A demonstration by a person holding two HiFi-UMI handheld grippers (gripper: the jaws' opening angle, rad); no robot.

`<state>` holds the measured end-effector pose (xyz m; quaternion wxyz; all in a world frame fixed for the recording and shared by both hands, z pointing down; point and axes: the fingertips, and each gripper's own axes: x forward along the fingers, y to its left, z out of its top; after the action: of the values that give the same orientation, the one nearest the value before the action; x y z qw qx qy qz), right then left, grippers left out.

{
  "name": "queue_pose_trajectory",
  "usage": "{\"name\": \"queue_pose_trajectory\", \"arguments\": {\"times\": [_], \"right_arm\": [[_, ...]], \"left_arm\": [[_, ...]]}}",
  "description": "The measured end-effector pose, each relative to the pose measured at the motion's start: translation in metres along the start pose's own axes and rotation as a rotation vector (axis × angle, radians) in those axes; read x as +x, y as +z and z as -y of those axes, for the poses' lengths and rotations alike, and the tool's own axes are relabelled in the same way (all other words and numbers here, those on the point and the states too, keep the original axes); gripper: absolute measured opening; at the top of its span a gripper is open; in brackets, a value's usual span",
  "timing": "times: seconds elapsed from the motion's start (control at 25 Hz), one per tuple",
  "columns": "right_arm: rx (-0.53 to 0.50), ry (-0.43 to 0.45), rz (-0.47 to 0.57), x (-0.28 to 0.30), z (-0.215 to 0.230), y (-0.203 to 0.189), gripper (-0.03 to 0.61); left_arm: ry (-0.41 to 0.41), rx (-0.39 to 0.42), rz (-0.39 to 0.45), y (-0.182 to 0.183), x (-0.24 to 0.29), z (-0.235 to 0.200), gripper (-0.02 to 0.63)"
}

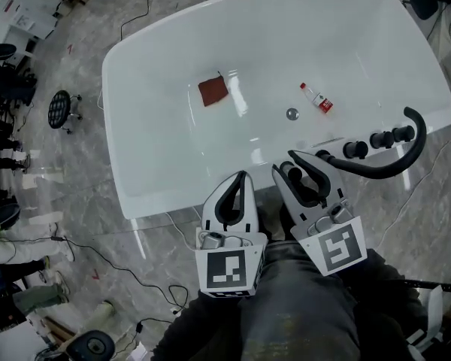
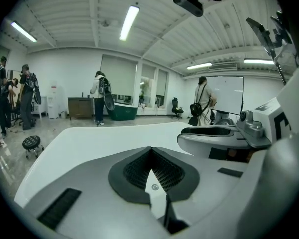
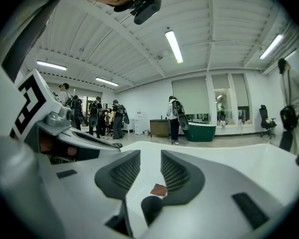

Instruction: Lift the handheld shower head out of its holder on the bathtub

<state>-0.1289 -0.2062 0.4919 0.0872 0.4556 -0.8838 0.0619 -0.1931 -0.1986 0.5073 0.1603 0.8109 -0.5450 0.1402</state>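
The black handheld shower head (image 1: 395, 160) curves along the white bathtub's (image 1: 135, 126) near right rim, beside three black knobs (image 1: 379, 139). My right gripper (image 1: 284, 162) hovers over the near rim just left of the shower head's near end. Its jaws stand open with nothing between them, and it does not touch the shower head. The right gripper view shows that gap (image 3: 150, 166), with the tub floor beyond. My left gripper (image 1: 243, 176) sits to its left over the near rim. Its jaws are shut tip to tip (image 2: 150, 152) and hold nothing.
A reddish-brown cloth (image 1: 213, 91), a small red-and-white bottle (image 1: 316, 98) and the drain (image 1: 292, 114) lie in the tub. Cables (image 1: 98, 258) and a black stool (image 1: 59, 109) are on the marble floor to the left. Several people (image 2: 98, 96) stand far off in the room.
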Motion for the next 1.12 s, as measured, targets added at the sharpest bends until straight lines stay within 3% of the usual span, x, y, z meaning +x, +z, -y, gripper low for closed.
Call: {"name": "queue_pose_trajectory", "arguments": {"times": [0.28, 0.64, 1.12], "right_arm": [[-0.013, 0.0, -0.023, 0.009, 0.002, -0.047, 0.121], [0.012, 0.0, -0.048, 0.01, 0.009, -0.086, 0.121], [-0.056, -0.001, -0.052, 0.012, 0.009, -0.091, 0.121]], "left_arm": [[0.049, -0.005, -0.016, -0.041, 0.015, -0.022, 0.003], [0.058, 0.005, -0.04, -0.064, 0.028, -0.022, 0.003], [0.043, 0.015, -0.071, -0.067, 0.03, -0.017, 0.003]]}}
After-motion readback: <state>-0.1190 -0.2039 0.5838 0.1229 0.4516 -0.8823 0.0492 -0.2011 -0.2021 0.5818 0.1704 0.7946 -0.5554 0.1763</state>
